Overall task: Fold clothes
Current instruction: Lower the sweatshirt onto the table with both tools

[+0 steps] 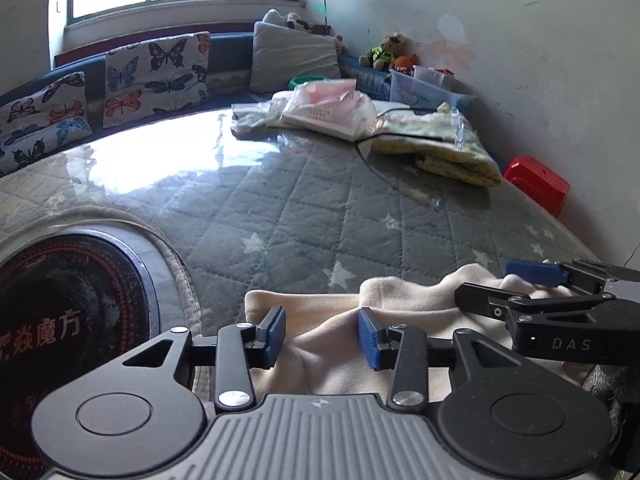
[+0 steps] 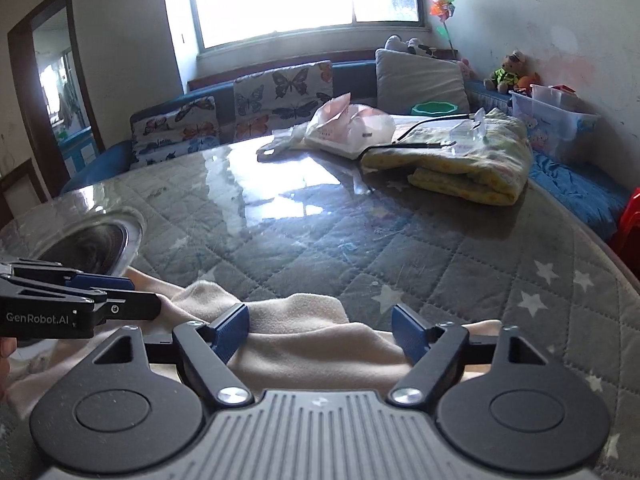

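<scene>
Right gripper, black with blue pads, jaws spread wide over cream fleece garment bunched at near edge of round table with grey quilted star-print cover under glossy clear sheet. Left gripper enters from left edge, over garment's left part; jaw state unclear. Folded yellow patterned blanket near far right edge. Pink-white plastic bag at far edge.

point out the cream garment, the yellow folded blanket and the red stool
cream garment [image 1: 320, 344]: left wrist view, middle.
yellow folded blanket [image 2: 472, 160]: right wrist view, top face.
red stool [image 1: 536, 182]: left wrist view, seat.
</scene>
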The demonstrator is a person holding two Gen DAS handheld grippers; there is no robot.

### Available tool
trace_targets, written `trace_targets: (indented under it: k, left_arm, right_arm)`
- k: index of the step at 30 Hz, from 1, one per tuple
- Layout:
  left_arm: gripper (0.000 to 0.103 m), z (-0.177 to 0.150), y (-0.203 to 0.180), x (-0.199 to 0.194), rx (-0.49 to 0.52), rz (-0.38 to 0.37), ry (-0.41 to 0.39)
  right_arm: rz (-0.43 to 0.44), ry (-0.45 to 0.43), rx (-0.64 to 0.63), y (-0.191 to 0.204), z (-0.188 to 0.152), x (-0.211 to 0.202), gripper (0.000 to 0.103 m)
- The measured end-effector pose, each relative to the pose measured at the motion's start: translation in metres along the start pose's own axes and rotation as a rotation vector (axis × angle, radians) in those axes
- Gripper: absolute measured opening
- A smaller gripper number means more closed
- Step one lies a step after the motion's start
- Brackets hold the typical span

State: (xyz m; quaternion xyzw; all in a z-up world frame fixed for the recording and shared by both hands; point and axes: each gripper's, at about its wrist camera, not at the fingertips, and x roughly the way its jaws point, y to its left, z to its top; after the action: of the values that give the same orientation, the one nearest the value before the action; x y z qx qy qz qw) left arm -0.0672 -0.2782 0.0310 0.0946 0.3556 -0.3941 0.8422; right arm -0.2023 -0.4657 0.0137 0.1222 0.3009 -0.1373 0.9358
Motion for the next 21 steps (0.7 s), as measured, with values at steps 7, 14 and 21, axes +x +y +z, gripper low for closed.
trace_targets:
  k: [7,14,21]
  left_arm:
    - [0.044,-0.003,-0.011,-0.012,0.020,-0.023,0.001]
    - [0.047,-0.017,-0.022,-0.018,0.049,-0.032,0.006]
    - [0.047,-0.025,-0.020,-0.012,0.056,-0.013,0.011]
  right_arm:
    - [0.009,-0.013,-0.034,0.000,-0.005,-0.030,0.093]
    - [-0.011,0.000,-0.070,0.011,-0.028,-0.049,0.100]
    - [-0.072,0.002,-0.175,0.022,-0.063,-0.079,0.100]
